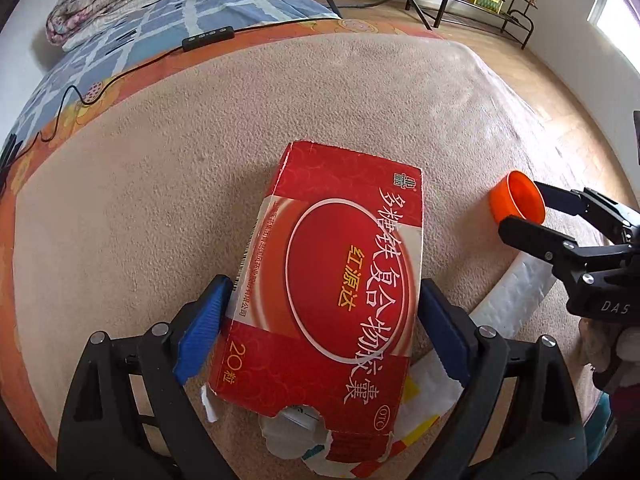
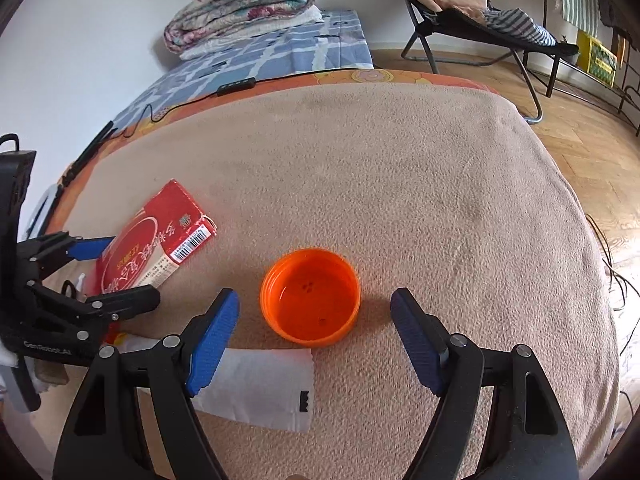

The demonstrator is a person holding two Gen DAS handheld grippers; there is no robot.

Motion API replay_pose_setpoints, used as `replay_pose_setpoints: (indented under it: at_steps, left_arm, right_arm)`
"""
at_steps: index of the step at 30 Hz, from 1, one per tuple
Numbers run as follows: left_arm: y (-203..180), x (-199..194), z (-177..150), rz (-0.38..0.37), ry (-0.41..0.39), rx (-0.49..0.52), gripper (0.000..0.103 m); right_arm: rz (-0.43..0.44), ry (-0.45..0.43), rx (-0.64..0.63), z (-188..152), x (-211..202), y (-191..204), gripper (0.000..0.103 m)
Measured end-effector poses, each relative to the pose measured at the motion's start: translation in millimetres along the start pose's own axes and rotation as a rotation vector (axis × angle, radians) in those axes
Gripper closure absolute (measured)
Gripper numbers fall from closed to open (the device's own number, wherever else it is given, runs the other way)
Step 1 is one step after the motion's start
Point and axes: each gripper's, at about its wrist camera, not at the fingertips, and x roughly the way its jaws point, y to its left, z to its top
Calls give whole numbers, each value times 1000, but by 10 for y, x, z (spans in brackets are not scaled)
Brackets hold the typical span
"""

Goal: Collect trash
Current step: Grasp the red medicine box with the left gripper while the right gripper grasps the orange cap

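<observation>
The red box (image 1: 332, 280) lies flat on the bed (image 1: 160, 160) between my left fingers (image 1: 200, 328), which sit against its long sides and seem to grip it; it looks like light, thin card, torn at the near end, so I'd squeeze gently across the middle. The orange cap (image 2: 310, 298) sits open side up at my right's 12 o'clock, stiff and light, best taken across its rim. My right fingers (image 2: 212, 336) are spread wide and low, empty, straddling it.

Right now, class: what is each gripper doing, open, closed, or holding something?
Left gripper: shut on the red box.
Right gripper: open around the orange cap, not gripping it.
</observation>
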Motion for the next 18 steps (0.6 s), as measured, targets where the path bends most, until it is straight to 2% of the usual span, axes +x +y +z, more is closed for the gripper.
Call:
replay_pose_setpoints:
  at_steps: [6,10,18]
  left_arm:
    - [22,-71,-61,2,-36,-32,12]
    - [20,-114,-116,29,-52,-28,13]
    - [28,-276,-193,64,-84,-25,14]
  right_arm:
    - [0,-16,-1,-12,-26,-37,26]
    - [6,-11,1,-18,-38,-49,56]
    - [-26,-49,-16,-14,-165,-19,56]
